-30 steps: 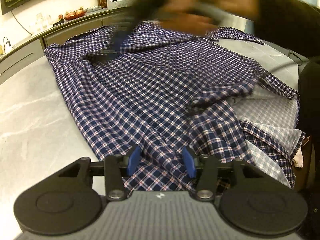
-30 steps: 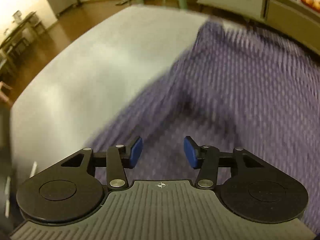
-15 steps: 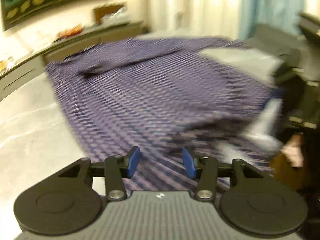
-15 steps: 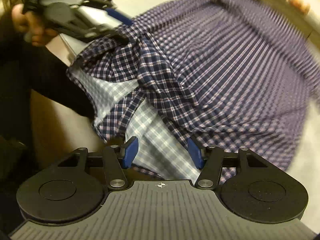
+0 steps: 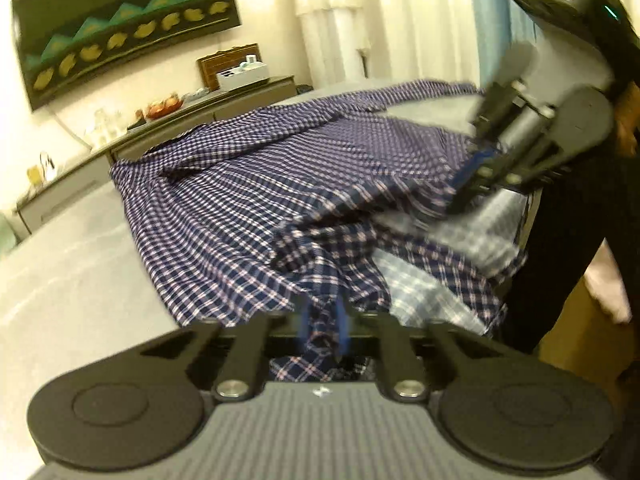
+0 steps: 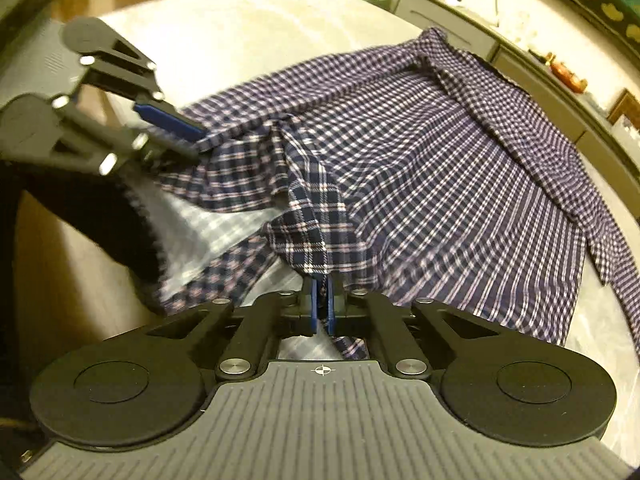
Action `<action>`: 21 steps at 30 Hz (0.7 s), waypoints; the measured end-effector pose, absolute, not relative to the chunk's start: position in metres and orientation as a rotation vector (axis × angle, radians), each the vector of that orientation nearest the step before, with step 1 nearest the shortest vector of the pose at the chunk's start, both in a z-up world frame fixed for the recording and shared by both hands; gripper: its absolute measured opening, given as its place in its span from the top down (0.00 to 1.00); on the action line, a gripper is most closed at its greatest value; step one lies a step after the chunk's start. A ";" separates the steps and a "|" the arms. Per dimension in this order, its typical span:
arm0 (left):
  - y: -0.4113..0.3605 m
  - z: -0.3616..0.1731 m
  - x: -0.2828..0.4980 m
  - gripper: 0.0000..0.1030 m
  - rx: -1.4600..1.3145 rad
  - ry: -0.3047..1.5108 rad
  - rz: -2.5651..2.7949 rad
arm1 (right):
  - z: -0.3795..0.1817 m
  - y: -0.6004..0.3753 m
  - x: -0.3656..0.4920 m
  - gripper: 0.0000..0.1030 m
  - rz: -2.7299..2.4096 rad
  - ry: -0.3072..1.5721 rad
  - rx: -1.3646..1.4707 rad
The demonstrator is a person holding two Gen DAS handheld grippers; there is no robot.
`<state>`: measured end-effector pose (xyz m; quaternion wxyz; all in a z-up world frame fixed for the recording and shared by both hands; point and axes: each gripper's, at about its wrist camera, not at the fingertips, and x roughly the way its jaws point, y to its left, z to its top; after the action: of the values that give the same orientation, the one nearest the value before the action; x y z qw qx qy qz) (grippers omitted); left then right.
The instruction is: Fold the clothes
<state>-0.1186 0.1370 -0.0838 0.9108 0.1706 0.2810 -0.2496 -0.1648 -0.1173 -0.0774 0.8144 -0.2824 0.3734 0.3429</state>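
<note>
Nearest in the left wrist view, the left gripper (image 5: 322,328) is closing its jaws on a bunched fold of the plaid shirt (image 5: 280,184); its blue pads are smeared by blur, so how firmly they press is hard to read, though cloth clearly sits between them. In the right wrist view the right gripper (image 6: 320,310) is clenched on the shirt's near hem, with a thin strip of fabric pinched between the two pads and trailing below them. The paler inside of the shirt shows where its near edge is turned up. Beyond, the shirt lies spread across the pale marbled table (image 5: 72,280), one sleeve reaching toward the far edge. The person's dark sleeve (image 6: 100,224) is cut off by the frame. Farther back, a sideboard (image 5: 192,112) bears small items too blurred to name, under a long dark wall picture (image 5: 120,28).
</note>
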 end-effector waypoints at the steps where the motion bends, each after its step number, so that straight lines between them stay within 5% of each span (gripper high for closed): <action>1: 0.140 -0.080 -0.121 0.91 0.333 0.570 -0.506 | -0.072 -0.123 -0.169 0.99 0.747 0.803 -0.586; 4: 0.141 -0.066 -0.139 0.86 0.304 0.518 -0.521 | -0.050 -0.147 -0.181 1.00 0.796 0.817 -0.485; 8: 0.112 -0.062 -0.156 0.25 0.377 0.453 -0.561 | -0.040 -0.165 -0.174 1.00 0.788 0.821 -0.367; 10: 0.095 -0.071 -0.147 0.28 0.444 0.484 -0.579 | -0.044 -0.160 -0.169 0.94 0.787 0.817 -0.352; 12: 0.085 -0.085 -0.132 0.40 0.487 0.537 -0.571 | -0.054 -0.143 -0.167 0.70 0.789 0.796 -0.369; 14: 0.084 -0.095 -0.118 0.50 0.498 0.583 -0.560 | -0.063 -0.124 -0.173 0.57 0.809 0.766 -0.416; 16: 0.088 -0.099 -0.109 0.62 0.481 0.613 -0.560 | -0.076 -0.105 -0.176 0.57 0.803 0.749 -0.471; 18: 0.092 -0.098 -0.102 0.92 0.446 0.641 -0.556 | -0.091 -0.089 -0.174 0.66 0.767 0.750 -0.535; 20: 0.100 -0.095 -0.100 0.97 0.405 0.653 -0.559 | -0.098 -0.085 -0.169 0.71 0.745 0.757 -0.567; 21: 0.105 -0.093 -0.102 0.98 0.384 0.655 -0.566 | -0.094 -0.090 -0.167 0.88 0.752 0.762 -0.543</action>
<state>-0.1020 0.1048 -0.0928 0.8899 0.1849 0.3154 -0.2727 -0.1669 -0.0898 -0.0938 0.8253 -0.2553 0.3587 0.3536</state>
